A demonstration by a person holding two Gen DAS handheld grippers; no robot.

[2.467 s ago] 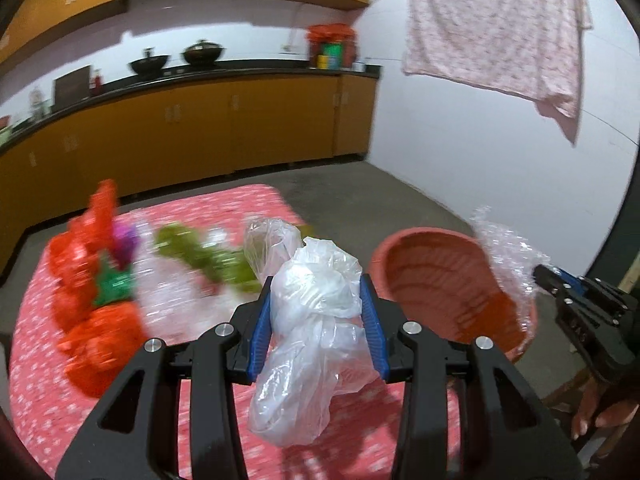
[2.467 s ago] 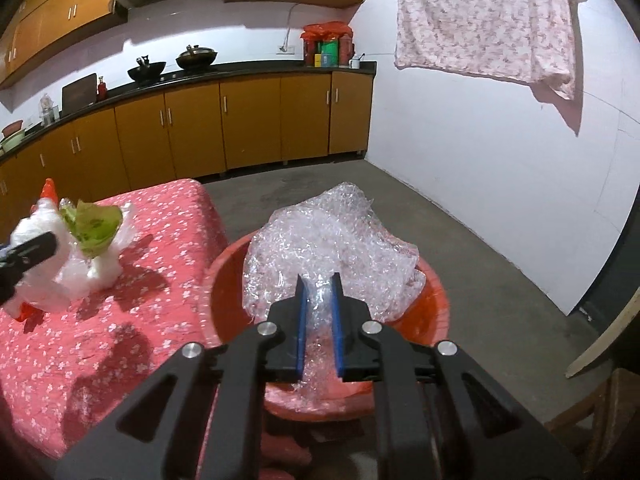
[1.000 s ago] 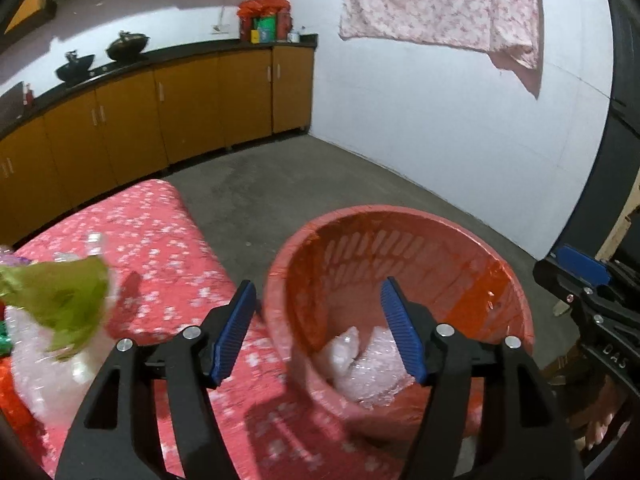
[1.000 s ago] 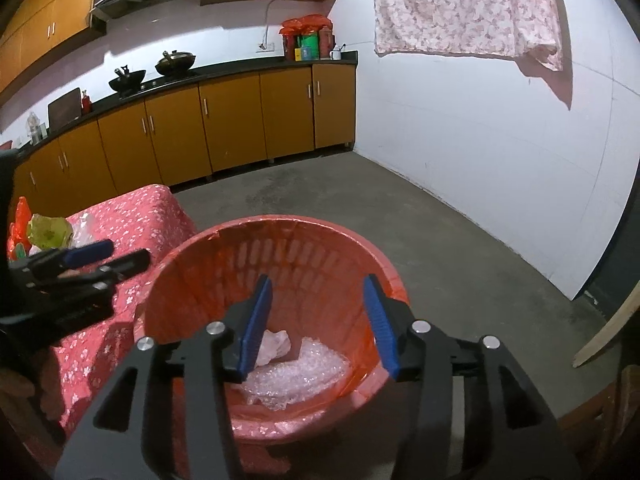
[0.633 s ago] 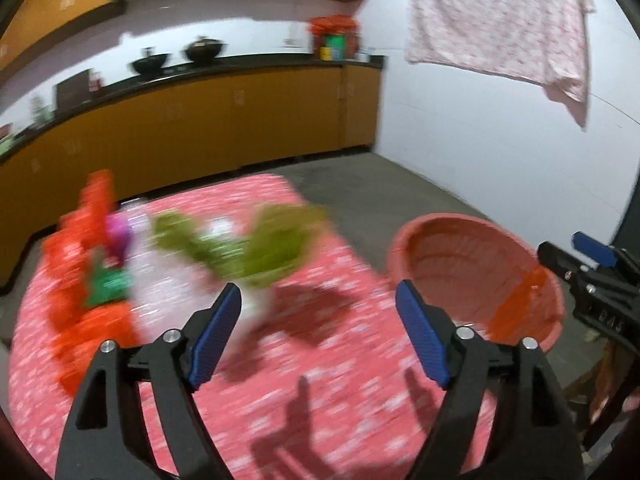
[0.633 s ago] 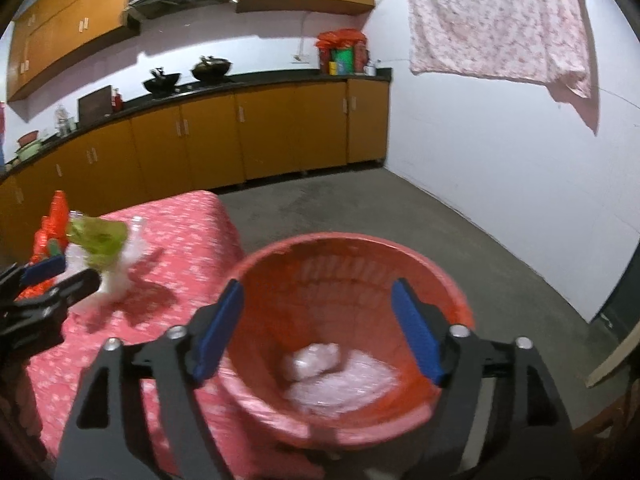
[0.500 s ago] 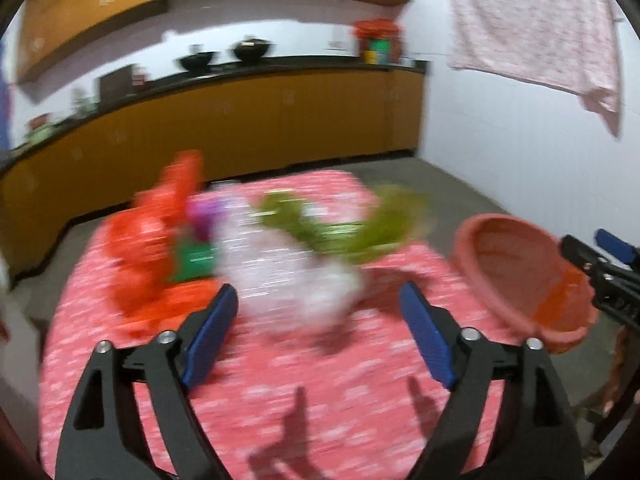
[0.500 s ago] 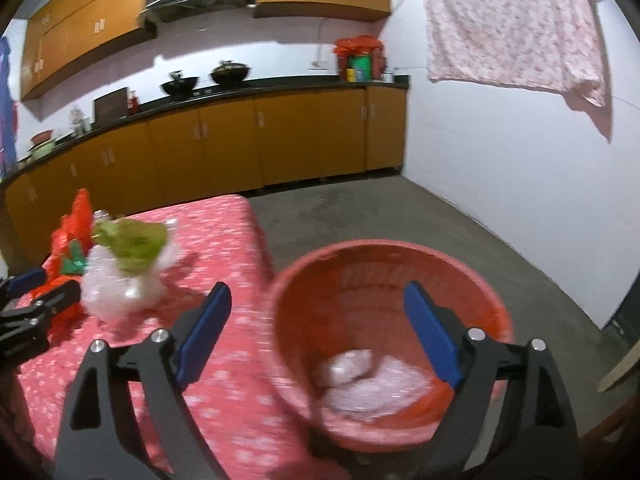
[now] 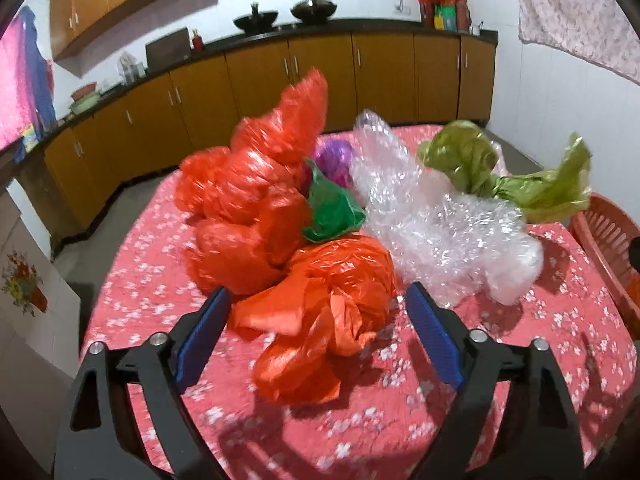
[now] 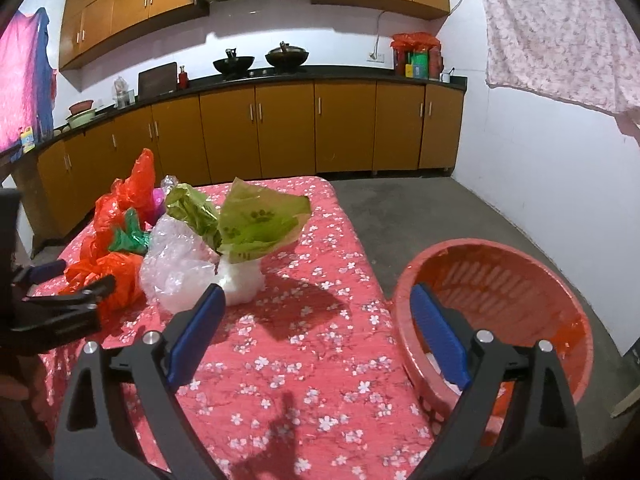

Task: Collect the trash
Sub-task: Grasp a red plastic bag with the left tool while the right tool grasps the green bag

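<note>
A heap of crumpled trash lies on the red flowered tablecloth (image 9: 168, 292): red plastic bags (image 9: 256, 200), a green bag (image 9: 332, 212), a purple scrap (image 9: 334, 158), clear bubble wrap (image 9: 440, 232) and an olive-green bag (image 9: 480, 164). My left gripper (image 9: 316, 290) faces the nearest red bag (image 9: 336, 280). Its jaws are closing, the bag lies between them, and the pads are clear of it. My right gripper (image 10: 317, 289) hovers over bare cloth, its jaws opening with nothing between them. The red basket (image 10: 500, 276) stands on the floor to its right.
The bubble wrap (image 10: 176, 264), a white bag (image 10: 240, 280) and the olive-green bag (image 10: 256, 220) sit left of the right gripper, with the left gripper (image 10: 84, 274) beyond. Wooden cabinets (image 10: 280, 132) line the back wall. Grey floor (image 10: 420, 208) lies past the table.
Both grippers have swung left, away from the basket and over the table, and their jaws have widened. The left one now faces the trash heap up close.
</note>
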